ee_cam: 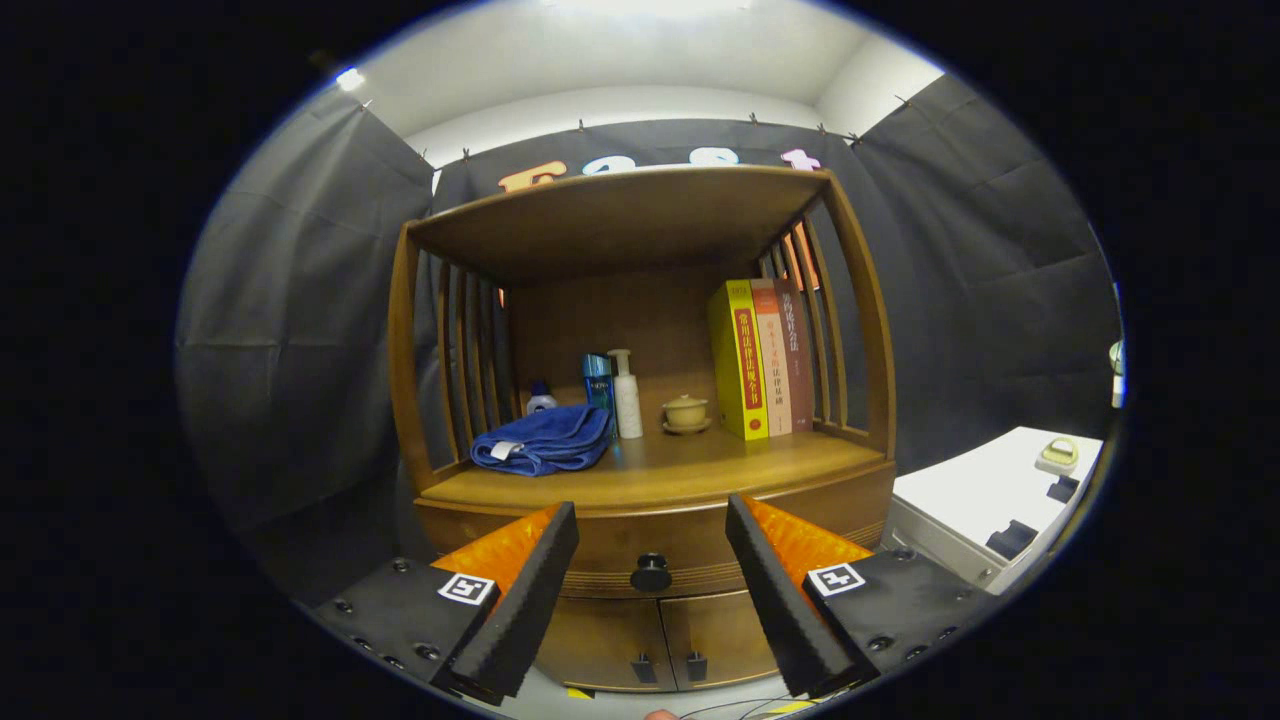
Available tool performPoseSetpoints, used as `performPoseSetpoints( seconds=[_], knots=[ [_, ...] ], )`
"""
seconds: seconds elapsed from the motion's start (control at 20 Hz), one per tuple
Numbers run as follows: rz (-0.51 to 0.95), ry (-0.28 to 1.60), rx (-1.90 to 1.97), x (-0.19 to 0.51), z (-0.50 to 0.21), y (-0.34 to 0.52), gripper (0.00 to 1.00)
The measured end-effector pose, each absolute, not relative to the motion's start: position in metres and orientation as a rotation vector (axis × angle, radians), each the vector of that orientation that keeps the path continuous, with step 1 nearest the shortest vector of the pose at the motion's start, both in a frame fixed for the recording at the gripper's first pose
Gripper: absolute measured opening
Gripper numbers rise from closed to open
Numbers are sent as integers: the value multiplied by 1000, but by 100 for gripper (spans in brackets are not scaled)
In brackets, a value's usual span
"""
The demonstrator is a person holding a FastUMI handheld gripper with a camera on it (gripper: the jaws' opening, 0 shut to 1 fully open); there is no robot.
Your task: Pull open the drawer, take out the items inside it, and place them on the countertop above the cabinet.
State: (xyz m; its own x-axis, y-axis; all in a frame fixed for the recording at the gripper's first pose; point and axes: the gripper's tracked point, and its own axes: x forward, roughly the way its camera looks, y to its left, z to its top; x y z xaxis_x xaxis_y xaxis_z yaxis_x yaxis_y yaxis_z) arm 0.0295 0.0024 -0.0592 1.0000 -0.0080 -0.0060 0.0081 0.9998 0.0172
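Here, in the gripper view, we see the gripper (650, 545) held wide open with nothing between its fingers, and we judge that it is held so because the round dark knob (651, 573) of the drawer (690, 545) sits just in the gap ahead of them, a little beyond the tips and not yet touched. The drawer is shut, flush with the front of the wooden cabinet (860, 300), so we cannot see what lies inside it. We think the fingers are lined up on the knob so that they can close on it and pull. Above the drawer is the countertop (700, 470), where the items should go later. On it we count one folded blue towel (545, 440) at the left, one small bottle (541, 398) behind it, one blue tube-like bottle (598, 380), one white pump bottle (626, 395) and one small lidded cup on a saucer (686, 412). We also count three books (765, 360) standing upright against the right slats, probably leaned there so they do not fall. The front middle of the countertop is bare, which seems a good place for the items. Below the drawer there are two small doors (665, 625), each with one handle. To the right, well apart, stands one white box (990, 495).
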Motion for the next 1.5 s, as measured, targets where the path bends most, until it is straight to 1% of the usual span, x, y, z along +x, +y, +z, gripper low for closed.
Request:
performPoseSetpoints(
  seconds=[0.1, 0.3, 0.6, 0.85, 1.0, 1.15, 1.3, 1.4, 1.5],
  knots=[
    [-13, 35, 10, 39, -82, 2, 98],
    [-27, 61, -33, 67, -97, -1, 98],
    [-42, 116, 6, 102, -138, -8, 98],
    [-40, 171, -3, 126, -172, -2, 98],
    [-66, 181, -48, 133, -180, -6, 99],
    [-65, 200, -53, 137, -187, -5, 84],
    [-51, 170, -44, 140, -182, 1, 68],
    [-56, 175, -56, 138, -181, -2, 55],
    [-61, 173, -30, 138, -181, 0, 52]
  ],
)
